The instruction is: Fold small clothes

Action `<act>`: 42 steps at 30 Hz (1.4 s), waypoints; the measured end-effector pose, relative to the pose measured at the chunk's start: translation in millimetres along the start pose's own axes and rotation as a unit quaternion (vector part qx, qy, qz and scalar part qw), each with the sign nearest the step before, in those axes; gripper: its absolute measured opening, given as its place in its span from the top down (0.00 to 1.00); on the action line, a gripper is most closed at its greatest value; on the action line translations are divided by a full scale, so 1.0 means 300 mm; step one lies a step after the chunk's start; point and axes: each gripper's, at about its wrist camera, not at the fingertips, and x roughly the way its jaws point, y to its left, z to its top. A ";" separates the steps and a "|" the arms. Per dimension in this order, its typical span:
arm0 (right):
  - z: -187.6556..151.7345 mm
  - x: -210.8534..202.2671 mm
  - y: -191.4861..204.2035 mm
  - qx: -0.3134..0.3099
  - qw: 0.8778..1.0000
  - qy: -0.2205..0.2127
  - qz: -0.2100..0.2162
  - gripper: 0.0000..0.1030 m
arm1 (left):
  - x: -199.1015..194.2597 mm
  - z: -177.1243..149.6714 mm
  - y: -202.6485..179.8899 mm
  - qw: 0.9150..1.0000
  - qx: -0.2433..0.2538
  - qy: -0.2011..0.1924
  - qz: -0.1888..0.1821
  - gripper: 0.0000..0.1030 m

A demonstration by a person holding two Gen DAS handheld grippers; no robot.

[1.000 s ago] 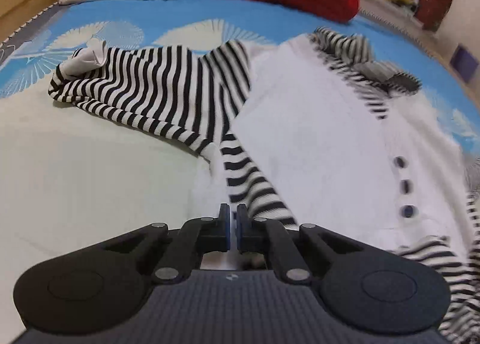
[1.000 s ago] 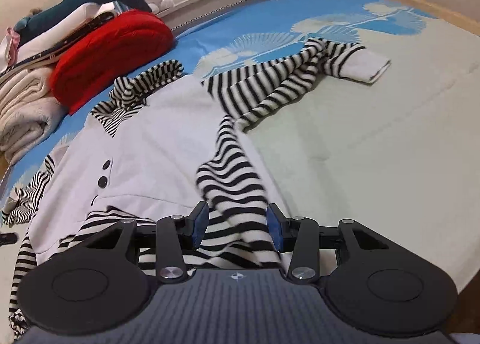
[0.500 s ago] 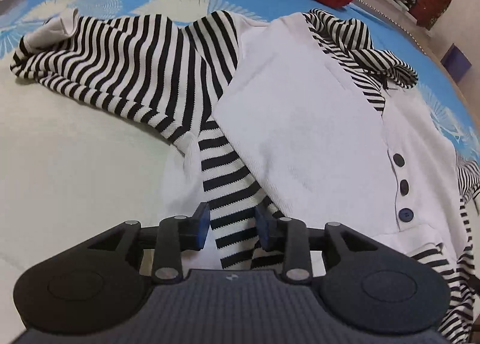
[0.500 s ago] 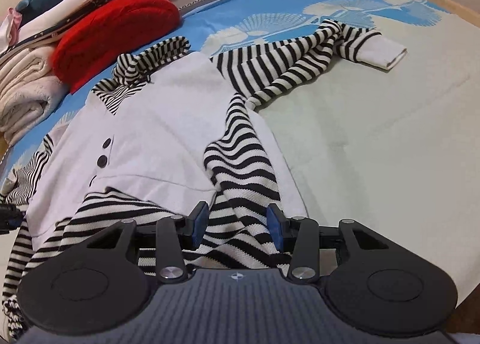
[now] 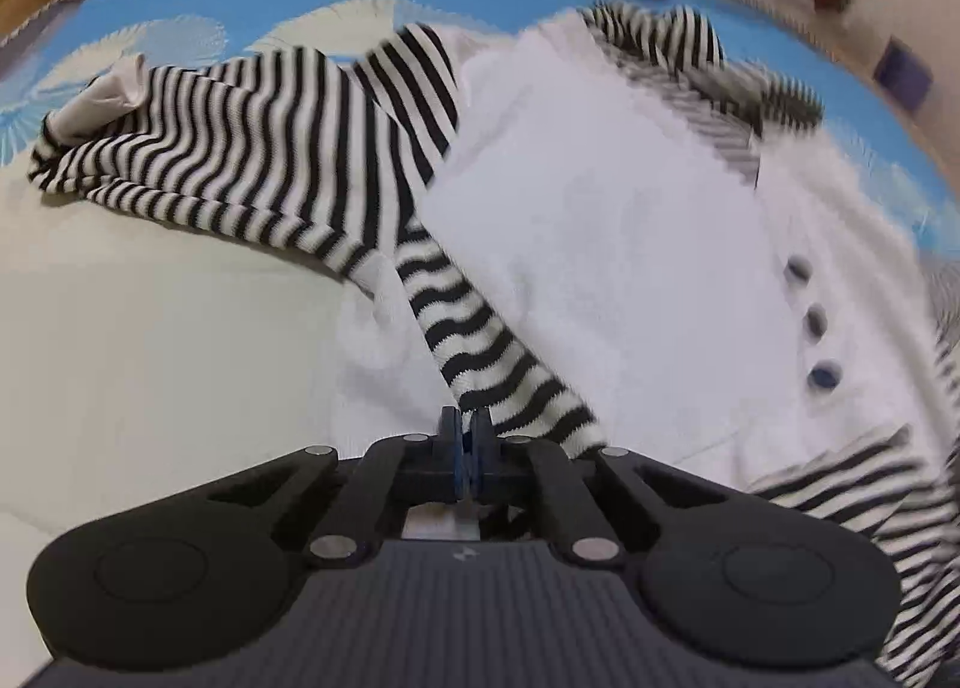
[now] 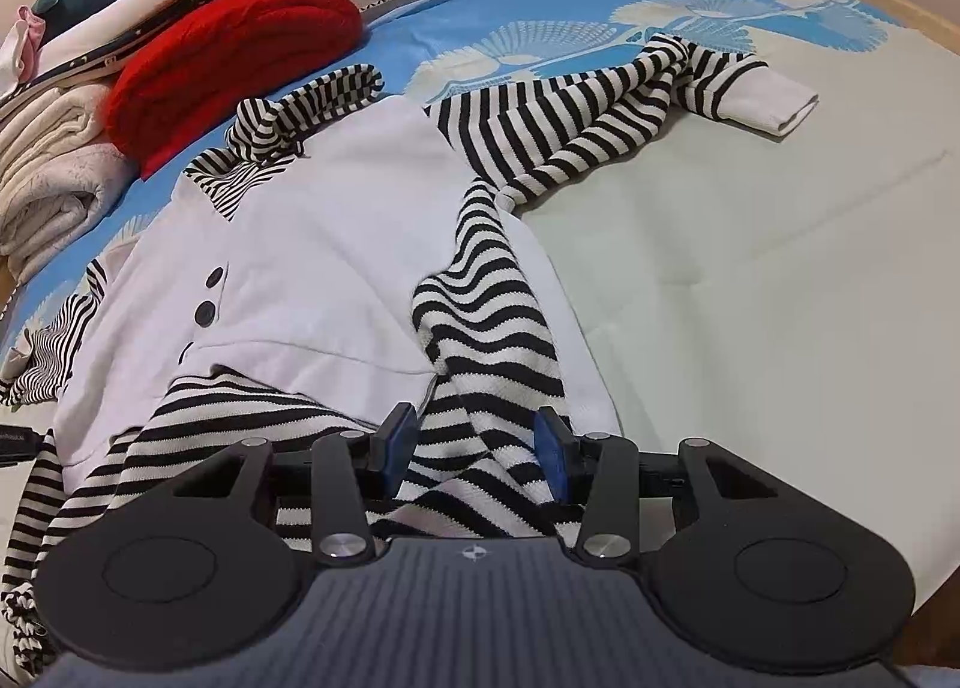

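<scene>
Left gripper has just snapped closed, apparently pinching the striped hem strip of the white cardigan, spread below the red blanket. Right gripper straddles stripes, fingers apart. Lift evenly, keeping the edge taut.

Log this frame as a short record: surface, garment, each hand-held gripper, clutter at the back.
surface: bed cover, cream with a blue leaf print
garment: white buttoned top with black and white striped sleeves, spread out, not yet folded
left hand-held gripper: just closed, shut on a striped strip of the top
right hand-held gripper: open, striped fabric between the pads
back clutter: red knit, folded pale blankets, plush toys
</scene>
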 end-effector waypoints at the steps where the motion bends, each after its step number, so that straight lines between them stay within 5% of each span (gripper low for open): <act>1: 0.000 0.000 0.001 -0.002 1.000 0.000 0.000 0.56 | -0.039 0.006 0.021 1.000 -0.015 -0.013 -0.017 0.98; 5: 0.002 -0.002 -0.007 0.003 1.000 0.000 0.001 0.56 | -0.198 -0.015 0.137 0.994 -0.059 -0.066 -0.067 0.98; 8: -0.001 -0.001 -0.009 0.000 1.000 0.001 -0.001 0.56 | -0.217 -0.047 0.329 0.984 -0.138 -0.052 -0.102 0.98; 10: -0.003 0.001 -0.010 -0.001 1.000 0.002 -0.004 0.56 | -0.169 -0.069 0.431 0.981 -0.171 -0.022 -0.093 0.98; 13: -0.002 0.001 -0.008 0.001 1.000 0.003 -0.001 0.56 | -0.096 -0.085 0.433 0.989 -0.138 0.011 -0.043 0.98; 17: -0.001 0.005 0.003 -0.005 1.000 0.001 0.003 0.56 | -0.097 -0.074 0.365 0.995 -0.091 -0.007 -0.042 0.95; 18: -0.001 0.006 0.005 -0.004 1.000 0.001 0.004 0.56 | -0.109 -0.078 0.352 0.995 -0.093 -0.008 -0.037 0.91; 20: 0.001 0.004 0.005 -0.001 1.000 0.000 0.012 0.56 | -0.147 -0.096 0.333 0.994 -0.102 -0.006 -0.037 0.54; 22: 0.003 -0.001 -0.002 0.004 1.000 0.000 0.023 0.54 | -0.223 -0.131 0.301 0.992 -0.116 -0.024 -0.047 0.40; 27: -0.001 -0.023 -0.031 0.018 0.999 -0.005 0.033 0.53 | -0.328 -0.280 0.144 0.997 -0.071 -0.005 -0.042 0.49; 29: -0.007 -0.031 -0.042 0.022 0.999 -0.004 0.032 0.53 | -0.325 -0.333 0.087 0.998 -0.050 0.014 -0.021 0.76; 31: -0.014 -0.042 -0.048 0.024 0.999 -0.006 0.036 0.53 | -0.309 -0.369 0.058 0.999 -0.044 0.023 -0.015 0.89; 38: -0.041 -0.065 -0.055 0.017 0.999 -0.005 0.039 0.53 | -0.297 -0.349 -0.025 0.998 -0.040 0.008 -0.042 0.89; 42: -0.049 -0.067 -0.057 0.013 0.999 0.000 0.037 0.53 | -0.277 -0.313 -0.109 0.999 -0.005 0.019 -0.042 0.80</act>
